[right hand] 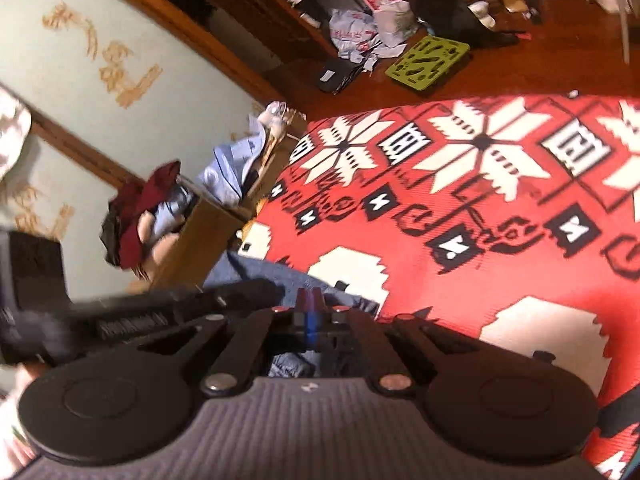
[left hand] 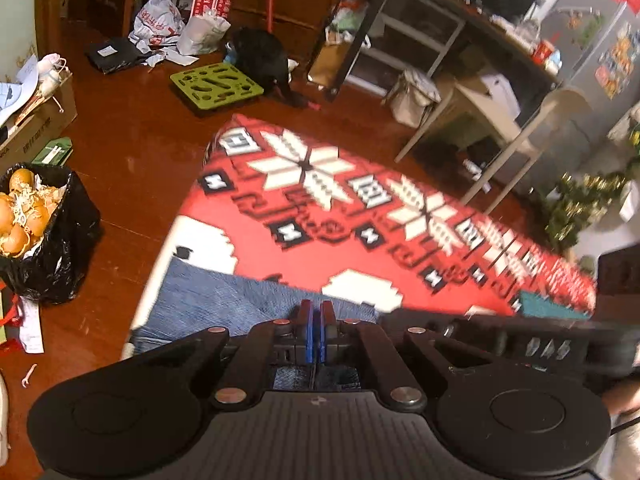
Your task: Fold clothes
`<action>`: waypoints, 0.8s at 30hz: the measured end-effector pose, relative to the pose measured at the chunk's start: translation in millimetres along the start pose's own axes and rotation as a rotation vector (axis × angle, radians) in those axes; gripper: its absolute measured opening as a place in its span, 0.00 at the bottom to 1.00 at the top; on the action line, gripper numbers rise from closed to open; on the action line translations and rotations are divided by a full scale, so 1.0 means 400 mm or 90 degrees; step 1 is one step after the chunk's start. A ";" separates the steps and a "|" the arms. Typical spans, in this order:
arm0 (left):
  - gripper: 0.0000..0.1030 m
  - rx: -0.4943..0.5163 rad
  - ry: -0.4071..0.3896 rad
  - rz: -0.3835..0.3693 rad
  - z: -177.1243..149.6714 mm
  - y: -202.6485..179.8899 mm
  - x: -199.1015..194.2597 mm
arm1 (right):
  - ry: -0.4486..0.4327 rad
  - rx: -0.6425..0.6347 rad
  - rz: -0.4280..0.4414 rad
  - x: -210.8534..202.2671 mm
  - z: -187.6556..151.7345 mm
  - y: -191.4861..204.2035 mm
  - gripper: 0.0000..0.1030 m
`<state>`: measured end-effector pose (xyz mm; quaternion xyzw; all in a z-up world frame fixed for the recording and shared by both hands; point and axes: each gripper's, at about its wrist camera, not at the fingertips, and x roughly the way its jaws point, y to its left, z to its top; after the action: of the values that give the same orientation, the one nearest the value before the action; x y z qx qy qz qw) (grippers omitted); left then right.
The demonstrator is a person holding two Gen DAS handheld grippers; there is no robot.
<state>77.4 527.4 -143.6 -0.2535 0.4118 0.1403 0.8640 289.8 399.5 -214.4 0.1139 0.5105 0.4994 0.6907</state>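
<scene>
Room: cluttered living space with a reddish-brown wooden floor (left hand: 132, 148), shelving and a desk along the far side, a pale wall with gold motifs in the right wrist view.
Work surface: a large red blanket (left hand: 360, 216) with white snowflake figures and black geometric marks, spread flat and filling most of both views.
Garment: blue denim jeans (left hand: 224, 300), faded mid-blue with a visible weave, lying on the near corner of the blanket close to its left edge; in the right wrist view the denim (right hand: 276, 280) shows a darker fold line and bunches up under the tool.
Floor clutter: a black rubbish bag (left hand: 52, 248) filled with orange peel stands left of the blanket; a lime-green cut-out board (left hand: 216, 86) lies beyond it, near crumpled plastic bags (left hand: 160, 24) and a cardboard box (left hand: 36, 128).
Left gripper (left hand: 316, 308): tilted steeply down over the jeans, blue-padded fingers pressed together with denim beneath and behind them; whether cloth is pinched between the pads cannot be told.
Right gripper (right hand: 310, 296): angled down beside the left one, fingers drawn tight together over bunched denim; a pinch on the fabric cannot be confirmed.
Relation: the two tools sit just beside each other, each showing as a blurred black body in the other's view.
</scene>
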 end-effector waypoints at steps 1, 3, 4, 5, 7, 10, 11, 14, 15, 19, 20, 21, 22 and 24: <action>0.02 0.003 0.001 0.003 -0.004 -0.005 0.009 | -0.006 0.005 -0.006 0.000 0.002 -0.007 0.00; 0.02 -0.002 -0.002 0.000 -0.002 -0.008 0.022 | -0.013 0.014 -0.015 -0.002 0.004 -0.015 0.00; 0.02 -0.006 -0.003 -0.002 -0.001 -0.009 0.027 | -0.016 0.016 -0.017 -0.007 0.006 -0.012 0.01; 0.02 -0.009 -0.004 -0.005 0.001 -0.010 0.032 | -0.019 0.010 -0.018 -0.012 0.008 -0.010 0.02; 0.02 -0.019 -0.006 -0.015 0.006 -0.012 0.037 | -0.027 0.001 -0.018 -0.023 0.013 -0.001 0.02; 0.02 -0.042 -0.003 -0.040 0.025 -0.013 0.039 | -0.036 -0.002 -0.007 -0.041 0.017 0.014 0.02; 0.02 -0.044 -0.005 -0.044 0.031 -0.016 0.035 | -0.038 -0.002 -0.004 -0.047 0.017 0.019 0.02; 0.02 -0.041 -0.022 -0.052 0.042 -0.020 0.000 | -0.033 -0.019 -0.003 -0.060 0.012 0.040 0.03; 0.02 -0.039 -0.027 -0.052 0.044 -0.017 -0.017 | -0.030 -0.029 -0.003 -0.064 0.008 0.048 0.03; 0.02 -0.022 -0.040 -0.028 0.042 0.010 -0.086 | -0.021 -0.073 0.000 -0.078 -0.008 0.089 0.04; 0.02 -0.017 -0.040 -0.019 0.038 0.022 -0.098 | -0.019 -0.079 0.002 -0.079 -0.012 0.099 0.04; 0.02 -0.014 -0.038 -0.010 0.032 0.034 -0.109 | -0.017 -0.081 0.004 -0.077 -0.014 0.106 0.04; 0.02 -0.013 -0.036 0.000 0.026 0.049 -0.117 | -0.015 -0.084 0.005 -0.074 -0.016 0.114 0.04; 0.02 -0.023 -0.027 0.013 0.012 0.083 -0.126 | -0.009 -0.084 0.012 -0.065 -0.021 0.128 0.04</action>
<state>34.1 556.1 -112.5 -0.2622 0.3931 0.1618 0.8664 254.0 399.7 -168.7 0.0762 0.4706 0.5377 0.6954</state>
